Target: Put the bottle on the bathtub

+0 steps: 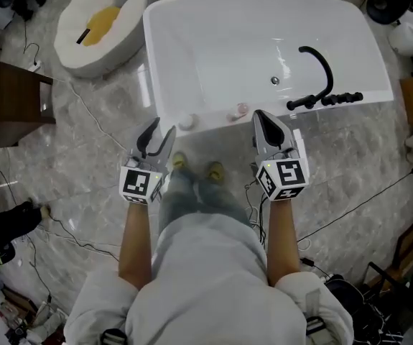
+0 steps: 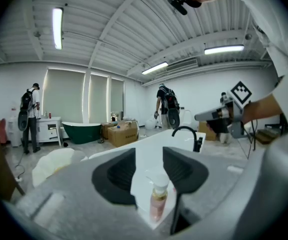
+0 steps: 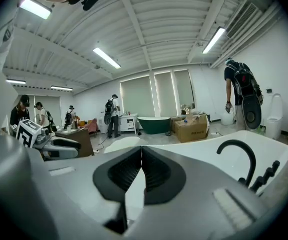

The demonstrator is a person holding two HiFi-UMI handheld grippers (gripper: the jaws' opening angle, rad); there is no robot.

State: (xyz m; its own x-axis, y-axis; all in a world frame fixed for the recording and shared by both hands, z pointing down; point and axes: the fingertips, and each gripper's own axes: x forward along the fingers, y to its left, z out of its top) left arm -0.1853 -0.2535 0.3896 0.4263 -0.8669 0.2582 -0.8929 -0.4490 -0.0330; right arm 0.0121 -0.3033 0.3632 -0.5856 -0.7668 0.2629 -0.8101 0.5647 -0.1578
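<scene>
A small bottle point(image 2: 158, 198) with a white pump top and a pink body stands upright on the white bathtub's near rim point(image 2: 149, 164). It shows in the gap between the jaws of my left gripper point(image 2: 149, 153), which is open and apart from it. In the head view the bottle point(image 1: 187, 123) sits just ahead of the left gripper point(image 1: 160, 140). My right gripper point(image 1: 266, 124) hangs over the near rim point(image 1: 213, 124), shut with nothing in it. In the right gripper view its jaws point(image 3: 141, 151) meet at the tips.
A black faucet point(image 1: 319, 77) stands on the tub's right rim. A small pinkish object point(image 1: 240, 111) lies on the near rim. A white beanbag point(image 1: 98, 24) sits at the far left, next to a dark wooden table point(image 1: 16, 103). Cables run across the marble floor. Several people stand far off.
</scene>
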